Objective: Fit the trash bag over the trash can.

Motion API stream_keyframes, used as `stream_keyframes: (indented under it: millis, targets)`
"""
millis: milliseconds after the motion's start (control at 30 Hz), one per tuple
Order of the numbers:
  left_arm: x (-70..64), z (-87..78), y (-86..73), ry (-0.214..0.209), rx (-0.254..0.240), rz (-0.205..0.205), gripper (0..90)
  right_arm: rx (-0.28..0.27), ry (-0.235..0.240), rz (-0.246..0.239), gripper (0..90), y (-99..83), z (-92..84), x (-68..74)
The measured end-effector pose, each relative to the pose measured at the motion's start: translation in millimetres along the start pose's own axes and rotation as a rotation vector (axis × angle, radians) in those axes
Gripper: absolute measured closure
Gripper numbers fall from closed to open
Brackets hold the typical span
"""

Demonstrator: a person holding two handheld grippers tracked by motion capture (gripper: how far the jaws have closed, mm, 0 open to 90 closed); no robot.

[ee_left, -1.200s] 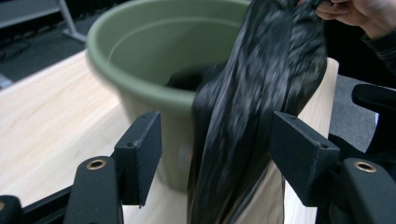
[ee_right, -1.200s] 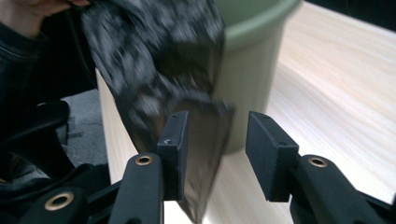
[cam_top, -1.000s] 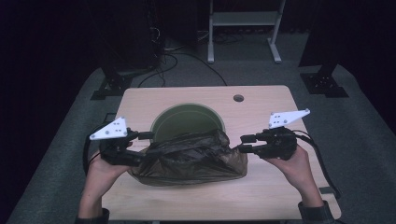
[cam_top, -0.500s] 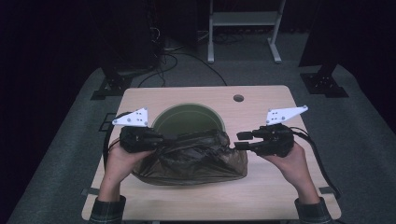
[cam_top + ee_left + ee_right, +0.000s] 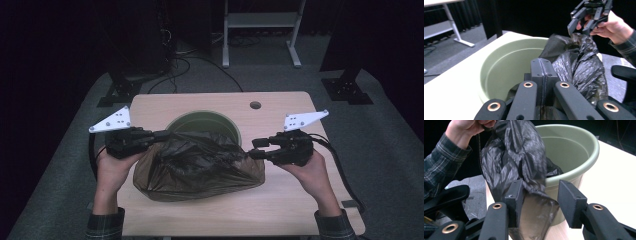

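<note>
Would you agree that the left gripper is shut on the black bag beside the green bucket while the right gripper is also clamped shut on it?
Not quite: the right gripper is not clamped shut. The right gripper view shows its jaws apart, having just opened further, with the black bag hanging between them. The left gripper is indeed shut on the bag beside the green bucket.

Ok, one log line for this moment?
left gripper: shut on black bag | right gripper: open, bag edge between jaws | green bin: unlined
</note>
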State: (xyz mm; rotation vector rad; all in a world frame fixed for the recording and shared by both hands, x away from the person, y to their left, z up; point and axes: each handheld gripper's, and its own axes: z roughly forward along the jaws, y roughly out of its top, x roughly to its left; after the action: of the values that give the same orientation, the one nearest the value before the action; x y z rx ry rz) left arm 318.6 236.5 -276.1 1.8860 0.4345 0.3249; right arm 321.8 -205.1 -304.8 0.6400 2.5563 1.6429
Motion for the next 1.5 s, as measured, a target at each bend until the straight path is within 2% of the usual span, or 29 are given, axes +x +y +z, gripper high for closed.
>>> stream_keyframes:
  millis: [167,233,267,333,433,500,633,700,767,900,1000,1333,1500]
  targets:
    - [3.7,-8.4,-3.5,0.013,-0.023,-0.014,89.9,0.032,0.012,0.007,54.6,-0.1,4.6,-1.2]
    - [3.8,-10.6,-4.5,0.018,-0.026,-0.014,89.9,0.062,0.049,-0.006,77.6,-1.3,9.9,0.6]
    - [4.1,-10.9,-4.8,0.020,-0.027,-0.015,89.9,0.071,0.054,-0.018,83.8,-1.6,10.9,1.5]
    - [4.9,-11.6,-5.5,0.030,-0.023,-0.015,89.9,0.087,0.056,-0.042,89.8,-2.8,13.0,4.3]
    - [8.9,-15.5,-7.9,0.060,-0.024,-0.029,89.9,0.117,0.050,-0.047,90.0,-5.3,12.9,5.4]
    - [10.7,-17.1,-9.4,0.064,-0.028,-0.036,89.9,0.120,0.042,-0.044,90.0,-8.0,9.5,5.1]
    - [15.1,-24.3,-15.7,0.096,-0.039,-0.054,89.9,0.105,0.012,-0.031,90.0,-12.6,-1.1,1.5]
    - [17.8,-26.0,-18.1,0.094,-0.039,-0.064,89.9,0.095,-0.009,-0.023,90.0,-14.2,-7.0,-2.0]
    - [18.0,-24.0,-18.6,0.097,-0.035,-0.064,89.9,0.065,-0.006,-0.012,90.0,-13.5,-11.8,-4.8]
    - [22.1,-19.9,-18.3,0.122,-0.040,-0.065,89.9,0.039,-0.045,-0.019,90.0,-7.3,-15.8,-6.3]
    - [28.2,-15.9,-18.8,0.129,-0.048,-0.071,89.9,0.008,-0.079,-0.016,90.0,-1.0,-16.7,-14.0]
    - [55.4,4.7,-22.7,0.153,-0.052,-0.082,89.9,-0.026,-0.182,0.004,90.0,9.4,-7.3,-48.8]
    - [67.1,15.1,-28.0,0.151,-0.071,-0.108,89.9,-0.041,-0.207,0.011,90.0,11.2,0.0,-61.2]
